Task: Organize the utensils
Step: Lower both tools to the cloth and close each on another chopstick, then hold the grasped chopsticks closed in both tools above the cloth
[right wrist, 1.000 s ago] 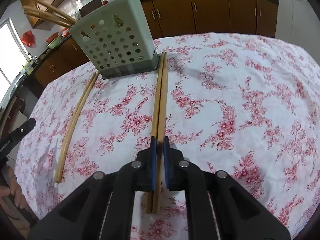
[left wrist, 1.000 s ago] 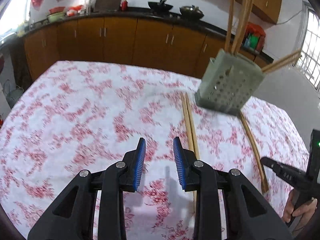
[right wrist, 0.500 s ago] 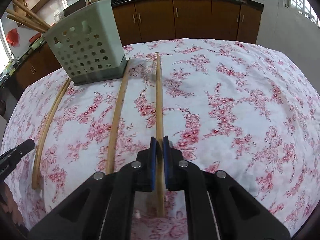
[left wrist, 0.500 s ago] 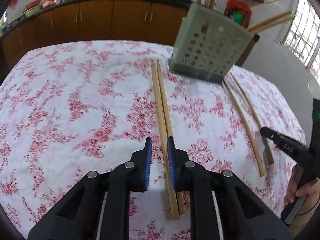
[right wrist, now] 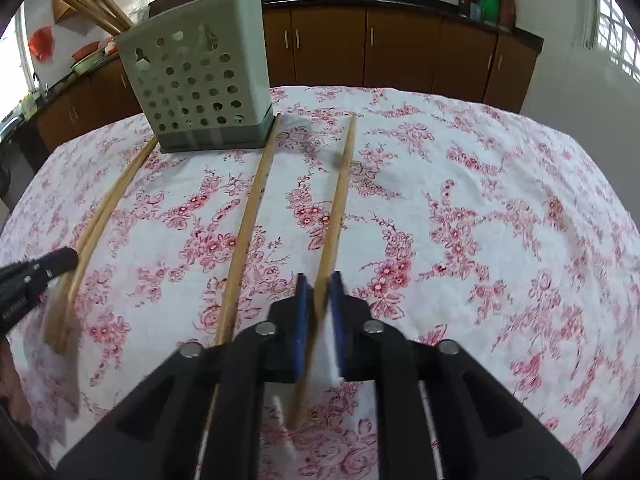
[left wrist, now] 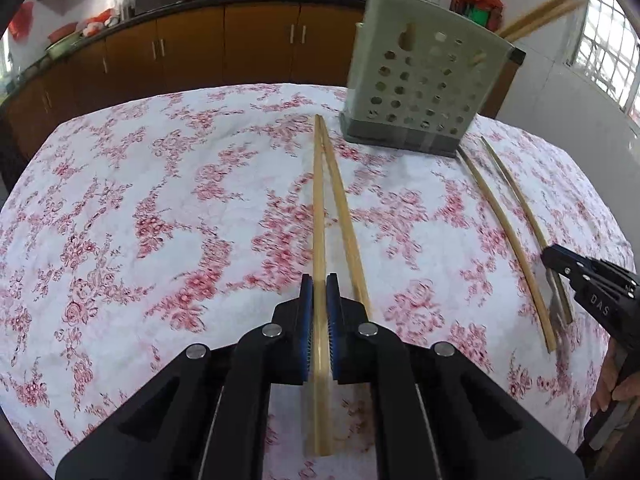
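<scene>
My left gripper (left wrist: 319, 282) is shut on a wooden chopstick (left wrist: 318, 216) that lies on the floral tablecloth; its twin (left wrist: 344, 216) rests just to its right. The pale green perforated holder (left wrist: 424, 96) stands beyond, with several chopsticks upright in it. My right gripper (right wrist: 319, 278) is shut on another chopstick (right wrist: 338, 200), angled away from its neighbour (right wrist: 248, 220). The holder (right wrist: 200, 80) is at the far left there. In each wrist view the opposite gripper shows at the edge: the right gripper (left wrist: 550, 258) and the left gripper (right wrist: 68, 258).
Brown kitchen cabinets (left wrist: 224, 48) and a dark counter with woks run behind the table. The tablecloth (left wrist: 140, 208) has open room left of the chopsticks, and the tablecloth (right wrist: 500, 220) has open room on the right. A hand (left wrist: 612, 384) grips the right tool at the table's edge.
My left gripper moved down onto the chopstick pair and closed on the left one. The right gripper stayed shut; its chopstick has swung apart from its neighbour.
</scene>
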A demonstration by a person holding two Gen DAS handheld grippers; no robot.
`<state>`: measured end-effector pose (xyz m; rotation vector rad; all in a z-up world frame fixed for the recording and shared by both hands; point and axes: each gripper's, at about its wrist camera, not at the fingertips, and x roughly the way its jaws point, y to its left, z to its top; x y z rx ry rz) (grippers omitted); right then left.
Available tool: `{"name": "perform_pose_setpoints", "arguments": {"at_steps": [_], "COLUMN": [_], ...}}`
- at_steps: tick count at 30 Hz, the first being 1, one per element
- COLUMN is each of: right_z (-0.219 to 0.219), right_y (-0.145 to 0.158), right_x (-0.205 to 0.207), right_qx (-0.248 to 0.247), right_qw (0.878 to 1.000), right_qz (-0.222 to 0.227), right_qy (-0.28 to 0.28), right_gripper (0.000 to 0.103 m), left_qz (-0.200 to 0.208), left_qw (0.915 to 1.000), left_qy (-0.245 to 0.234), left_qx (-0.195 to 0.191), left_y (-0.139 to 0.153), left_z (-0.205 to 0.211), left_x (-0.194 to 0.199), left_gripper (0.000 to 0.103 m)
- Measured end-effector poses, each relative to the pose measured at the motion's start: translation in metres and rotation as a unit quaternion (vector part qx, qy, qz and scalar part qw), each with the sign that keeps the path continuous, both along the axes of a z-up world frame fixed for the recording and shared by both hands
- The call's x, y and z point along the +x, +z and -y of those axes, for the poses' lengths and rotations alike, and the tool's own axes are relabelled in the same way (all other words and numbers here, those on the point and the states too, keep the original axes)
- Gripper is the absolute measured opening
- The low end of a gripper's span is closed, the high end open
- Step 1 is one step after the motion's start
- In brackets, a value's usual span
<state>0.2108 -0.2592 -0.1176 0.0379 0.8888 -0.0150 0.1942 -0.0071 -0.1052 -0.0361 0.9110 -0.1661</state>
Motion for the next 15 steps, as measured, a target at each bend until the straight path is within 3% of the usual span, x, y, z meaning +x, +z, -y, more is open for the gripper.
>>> {"name": "perform_pose_setpoints", "arguments": {"at_steps": [7, 15], "right_z": [0.032, 0.036], "right_y": [-0.001, -0.002], "right_x": [0.010, 0.008], "right_qx": [-0.013, -0.005], "right_qw": [0.999, 0.999], "right_qz": [0.010, 0.014], "right_qy": [-0.047, -0.050], "right_gripper": [0.009, 0.010], "left_qz": [0.003, 0.010], "left_qw": [0.9972, 0.9966], "left_qy": [0.075, 0.081], "left_qx": [-0.002, -0.007], "left_y": [0.002, 0.002], "left_z": [-0.050, -0.053], "left_x": [0.015, 0.014], "left_gripper": [0.008, 0.009]}}
